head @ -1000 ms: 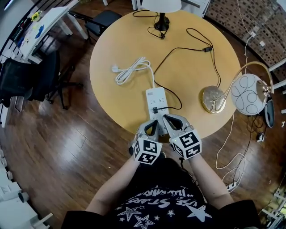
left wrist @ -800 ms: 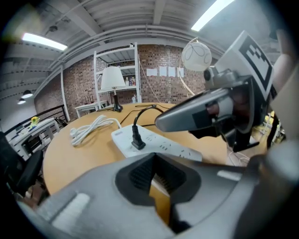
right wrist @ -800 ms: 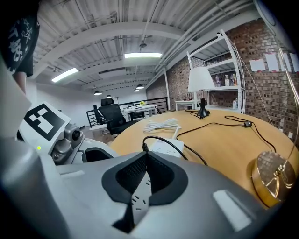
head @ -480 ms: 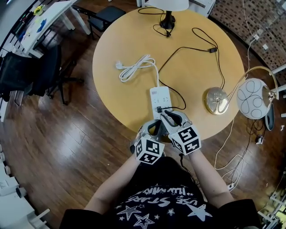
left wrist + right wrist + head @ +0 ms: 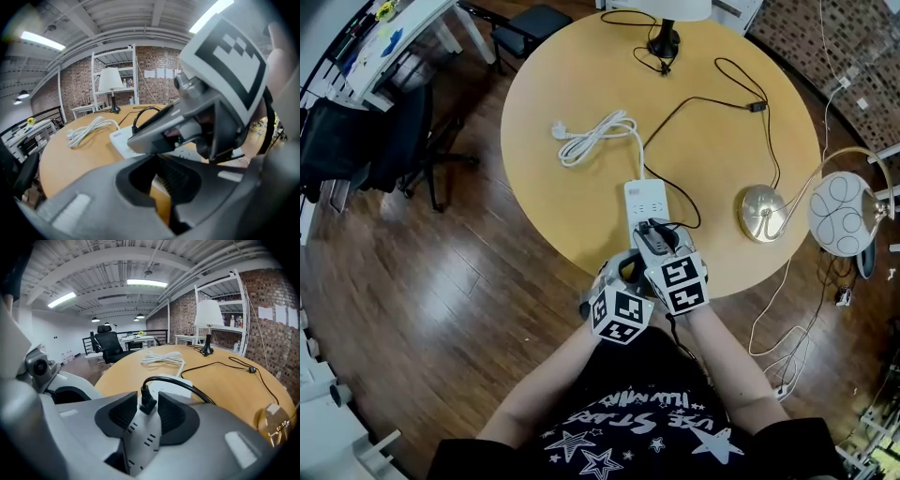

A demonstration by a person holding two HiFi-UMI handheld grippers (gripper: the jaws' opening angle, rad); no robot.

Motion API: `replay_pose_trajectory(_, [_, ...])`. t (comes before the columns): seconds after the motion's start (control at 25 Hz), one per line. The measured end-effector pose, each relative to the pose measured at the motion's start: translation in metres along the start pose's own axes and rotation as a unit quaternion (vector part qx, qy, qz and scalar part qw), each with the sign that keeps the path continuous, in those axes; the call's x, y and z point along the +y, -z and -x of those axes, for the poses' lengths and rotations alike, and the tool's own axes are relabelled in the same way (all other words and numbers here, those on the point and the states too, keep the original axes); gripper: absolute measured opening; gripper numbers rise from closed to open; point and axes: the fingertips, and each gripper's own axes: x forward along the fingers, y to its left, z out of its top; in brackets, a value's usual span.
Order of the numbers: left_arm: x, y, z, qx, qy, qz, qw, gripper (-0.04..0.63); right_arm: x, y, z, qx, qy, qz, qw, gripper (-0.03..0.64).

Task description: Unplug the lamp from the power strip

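Note:
A white power strip (image 5: 649, 202) lies on the round wooden table (image 5: 581, 141), with a black plug (image 5: 649, 225) seated in its near end. My right gripper (image 5: 654, 236) hangs over that end. Its jaws are opening, and the plug (image 5: 147, 401) stands between the pads with a gap on each side. The plug's black cord (image 5: 694, 211) loops away across the table past an inline switch (image 5: 757, 106). A white-shaded lamp (image 5: 670, 11) stands at the far edge. My left gripper (image 5: 625, 269) sits at the table's near edge, beside the right one, shut and holding nothing.
The strip's own white cord (image 5: 595, 131) lies coiled at the left of the table. A brass lamp base (image 5: 766, 213) stands at the right edge, its round head (image 5: 842, 211) hanging over the floor. Chairs (image 5: 403, 141) and a desk stand to the left.
The right gripper has moved forward over the strip's near end, and its jaws have gone from shut to apart around the plug. The left gripper has barely moved.

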Motion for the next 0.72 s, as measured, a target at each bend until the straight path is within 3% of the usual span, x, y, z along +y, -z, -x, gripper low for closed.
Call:
replay_pose_trajectory(0.2, [0.0008,0.0006,0.0004,-0.005,0.002,0.008,1.0,0.003,0.0023,-0.0053,-0.0019,0.012,0.01,0.018,1.0,0.08])
replay_pose_trajectory(0.44, [0.0016,0.0006,0.0007,-0.002,0.012,0.036,0.9993,0.003,0.0032,-0.0055,0.0,0.007,0.01,0.025,1.0,0.069])
replay_pose_trajectory(0.72, [0.0012,0.0004,0.0012,0.006,0.011,0.034,0.9993,0.003,0.0038,-0.0063,0.0014,-0.001,0.01,0.024,1.0,0.067])
